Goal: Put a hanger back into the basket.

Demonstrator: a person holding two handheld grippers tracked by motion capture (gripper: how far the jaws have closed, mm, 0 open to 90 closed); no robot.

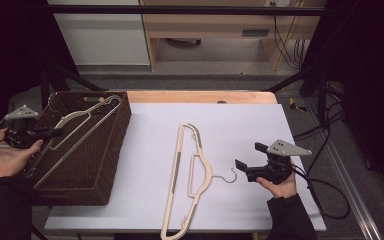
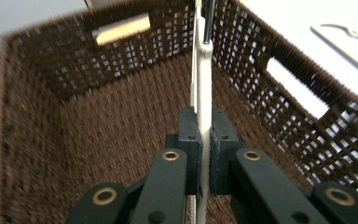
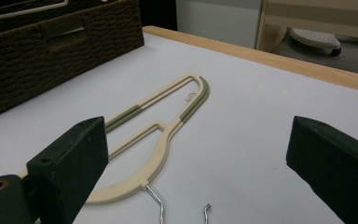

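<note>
A cream hanger (image 1: 82,119) slants down into the brown wicker basket (image 1: 111,150) at the table's left. My left gripper (image 1: 54,132) is shut on one of the hanger's arms, which shows as a thin cream strip (image 2: 204,70) pinched between the black pads (image 2: 189,135) above the basket's floor (image 2: 98,135). A second cream hanger (image 1: 190,167) with olive grip strips lies flat on the white sheet, its metal hook (image 1: 230,176) pointing right. My right gripper (image 1: 250,155) stands open just right of that hook. Its jaws are wide apart (image 3: 205,154) over the hanger (image 3: 165,137).
The white sheet (image 1: 240,125) covers a wooden table, whose far edge (image 3: 279,60) is bare. Black cables (image 1: 325,145) trail off the right side. Black frame bars (image 1: 180,9) and a cabinet (image 1: 105,35) stand behind the table. The basket's wall (image 3: 51,51) rises left of the flat hanger.
</note>
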